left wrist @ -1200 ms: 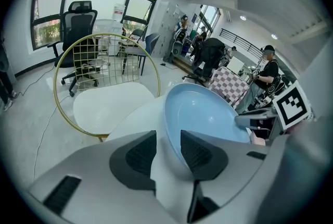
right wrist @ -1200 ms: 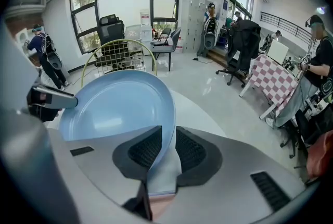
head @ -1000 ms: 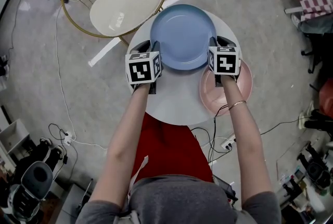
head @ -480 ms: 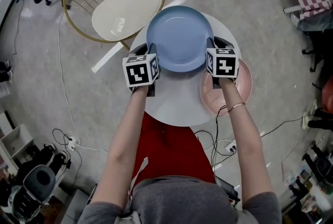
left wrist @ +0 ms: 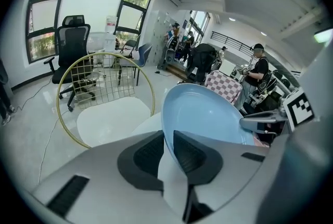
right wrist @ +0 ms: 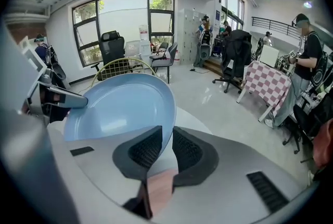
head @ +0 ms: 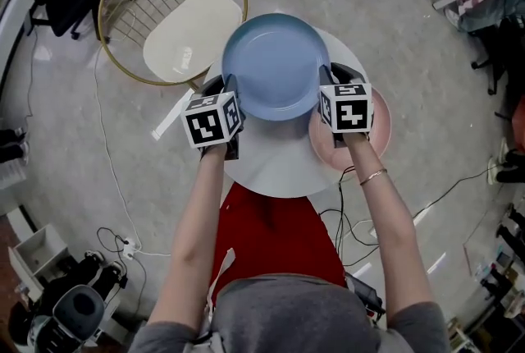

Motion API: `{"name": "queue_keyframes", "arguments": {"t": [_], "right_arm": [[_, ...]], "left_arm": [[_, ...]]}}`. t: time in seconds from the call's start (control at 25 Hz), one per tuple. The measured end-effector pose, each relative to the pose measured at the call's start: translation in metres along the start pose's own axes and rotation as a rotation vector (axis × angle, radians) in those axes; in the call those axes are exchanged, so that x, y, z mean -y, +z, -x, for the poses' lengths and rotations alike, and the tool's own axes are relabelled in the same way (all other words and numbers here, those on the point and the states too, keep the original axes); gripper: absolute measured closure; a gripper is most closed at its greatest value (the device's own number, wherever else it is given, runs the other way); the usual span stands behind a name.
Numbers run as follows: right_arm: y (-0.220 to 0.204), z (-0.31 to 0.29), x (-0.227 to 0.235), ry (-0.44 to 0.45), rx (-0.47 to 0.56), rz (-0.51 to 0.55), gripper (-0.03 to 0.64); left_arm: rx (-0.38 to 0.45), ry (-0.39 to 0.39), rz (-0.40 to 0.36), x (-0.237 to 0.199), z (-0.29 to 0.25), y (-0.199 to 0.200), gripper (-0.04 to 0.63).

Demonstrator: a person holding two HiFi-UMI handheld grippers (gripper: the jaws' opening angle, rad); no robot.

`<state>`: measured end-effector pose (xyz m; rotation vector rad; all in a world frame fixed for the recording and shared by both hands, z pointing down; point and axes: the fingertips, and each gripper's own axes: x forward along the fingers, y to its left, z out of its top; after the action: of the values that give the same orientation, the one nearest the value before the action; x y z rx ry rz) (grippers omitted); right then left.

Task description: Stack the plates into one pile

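Two grippers are engaged on one plate. My left gripper [head: 230, 87] is clamped on the left rim of the blue plate [head: 275, 64]. The left gripper view shows that rim running between the two ribbed pads [left wrist: 152, 149], which press on it from either side. These jaws have just been closing, with the rim between them. My right gripper [head: 326, 78] is closed on the opposite, right rim of the same plate. The right gripper view shows the rim pinched between its pads in the same manner.

Blue plate: it sits upper centre of the head view, face up and spanning the gap between the two grippers. It is held over the far half of the white round table [head: 275, 167], and its far edge reaches past the table's rim.

Pink plate [head: 376, 130]: it lies at the right edge of the table, centre right of the head view. My right gripper sits over its left part and covers it. In the right gripper view, pink shows low in the gap behind the pads. Whether the two plates touch I cannot tell.

Surroundings: a gold wire chair [head: 123, 6] with a cream cushion [head: 193, 31] stands at the upper left of the head view, just beside the table's edge.
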<state>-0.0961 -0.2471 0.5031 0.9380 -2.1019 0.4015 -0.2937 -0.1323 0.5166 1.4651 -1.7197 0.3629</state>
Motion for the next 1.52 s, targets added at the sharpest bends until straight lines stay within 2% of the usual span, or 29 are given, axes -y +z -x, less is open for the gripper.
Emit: {"name": "queue_keyframes", "arguments": {"t": [0.24, 0.48, 0.68, 0.92, 1.16, 1.52], "right_arm": [[-0.013, 0.039, 0.017, -0.067, 0.034, -0.064, 0.541], [-0.039, 0.086, 0.051, -0.149, 0.056, -0.149, 0.541], [-0.075, 0.134, 0.075, -0.240, 0.065, -0.236, 0.541], [-0.122, 0.170, 0.095, -0.308, 0.063, -0.333, 0.541], [-0.166, 0.188, 0.109, -0.353, 0.042, -0.418, 0.541], [-0.210, 0.186, 0.113, -0.366, -0.002, -0.485, 0.541]], "left_arm": [[0.009, -0.062, -0.090, 0.031, 0.007, 0.008, 0.529], [0.002, -0.147, -0.183, 0.084, 0.012, 0.006, 0.529], [-0.024, -0.224, -0.281, 0.134, 0.019, -0.006, 0.529], [-0.072, -0.303, -0.385, 0.180, 0.017, -0.030, 0.529], [-0.114, -0.330, -0.495, 0.214, 0.008, -0.055, 0.528], [-0.169, -0.329, -0.565, 0.232, -0.009, -0.081, 0.528]]}}
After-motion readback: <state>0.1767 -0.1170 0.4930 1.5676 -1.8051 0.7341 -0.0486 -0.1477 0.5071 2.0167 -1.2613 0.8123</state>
